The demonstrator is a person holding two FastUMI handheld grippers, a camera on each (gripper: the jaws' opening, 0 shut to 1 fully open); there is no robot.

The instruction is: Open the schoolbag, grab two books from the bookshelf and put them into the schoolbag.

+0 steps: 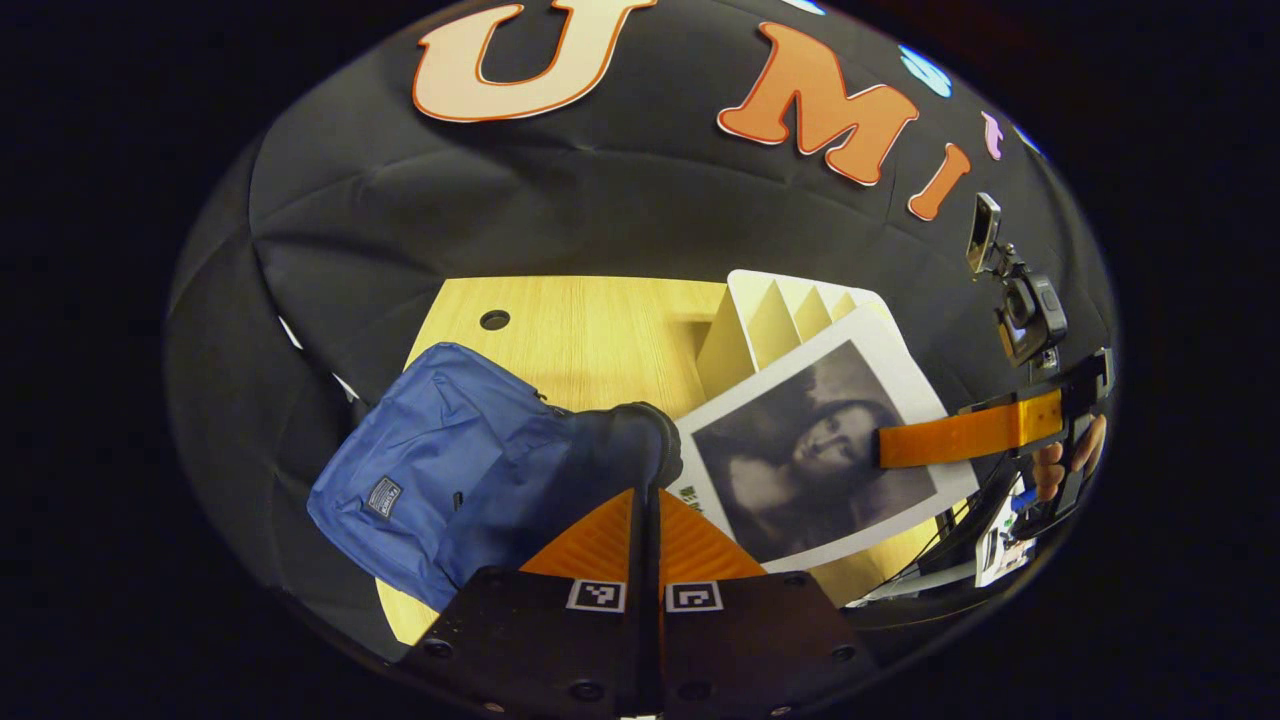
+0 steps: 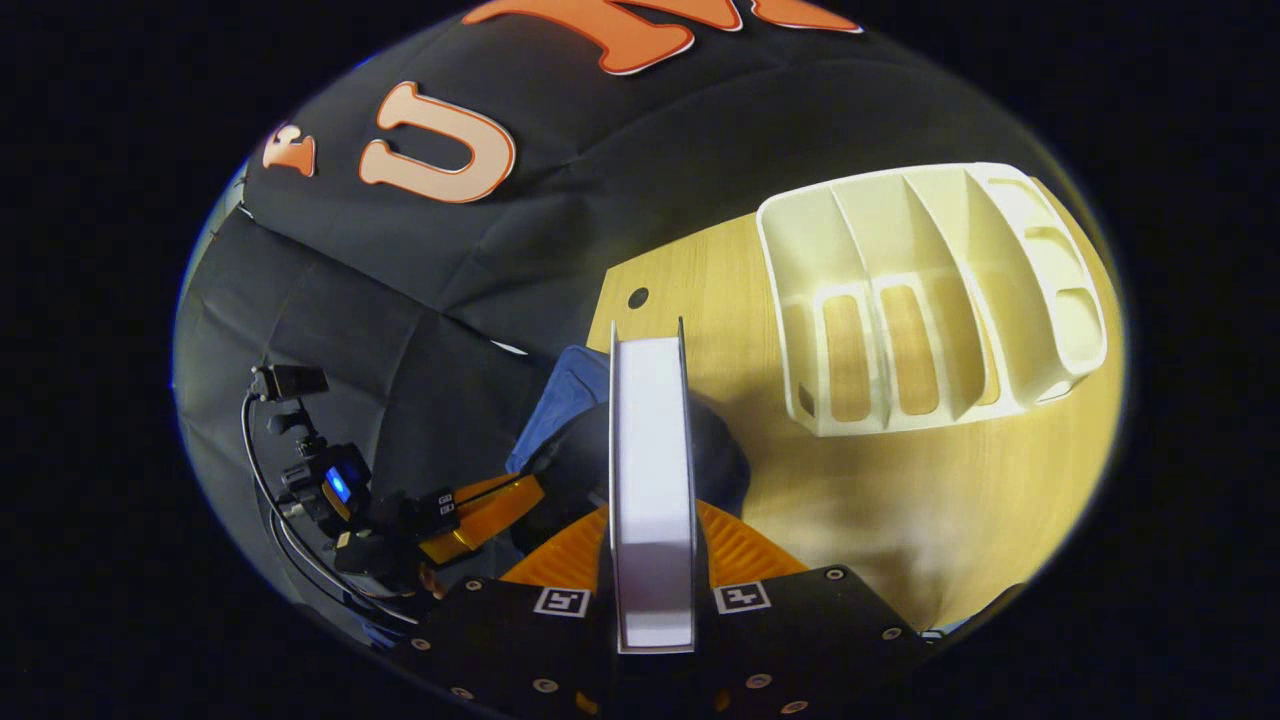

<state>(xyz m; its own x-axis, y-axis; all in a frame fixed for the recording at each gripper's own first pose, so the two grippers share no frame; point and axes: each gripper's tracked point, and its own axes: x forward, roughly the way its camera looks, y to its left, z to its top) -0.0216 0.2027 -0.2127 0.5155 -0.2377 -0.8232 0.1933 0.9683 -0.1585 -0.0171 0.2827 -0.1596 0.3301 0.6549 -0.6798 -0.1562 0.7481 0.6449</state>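
A blue schoolbag (image 1: 430, 470) lies on the wooden table (image 1: 590, 330), its dark mouth turned to the right. My left gripper (image 1: 647, 495) is shut on the rim of that mouth (image 1: 625, 440). A book with a dark portrait cover (image 1: 810, 450) hangs tilted just right of the bag, with my right gripper (image 1: 893, 447) shut on its right side. In the right gripper view the same book (image 2: 650, 430) stands edge-on between the fingers of my right gripper (image 2: 652, 520), above the bag's mouth (image 2: 570, 390). My left gripper (image 2: 490, 512) shows beside it.
A white slotted bookshelf (image 2: 930, 290) stands on the table (image 2: 900, 500) behind the book, and the slots in view are empty; it also shows as the bookshelf (image 1: 770, 320). A round hole (image 1: 494, 320) sits near the table's far edge. A hand (image 1: 1060, 465) holds the right gripper.
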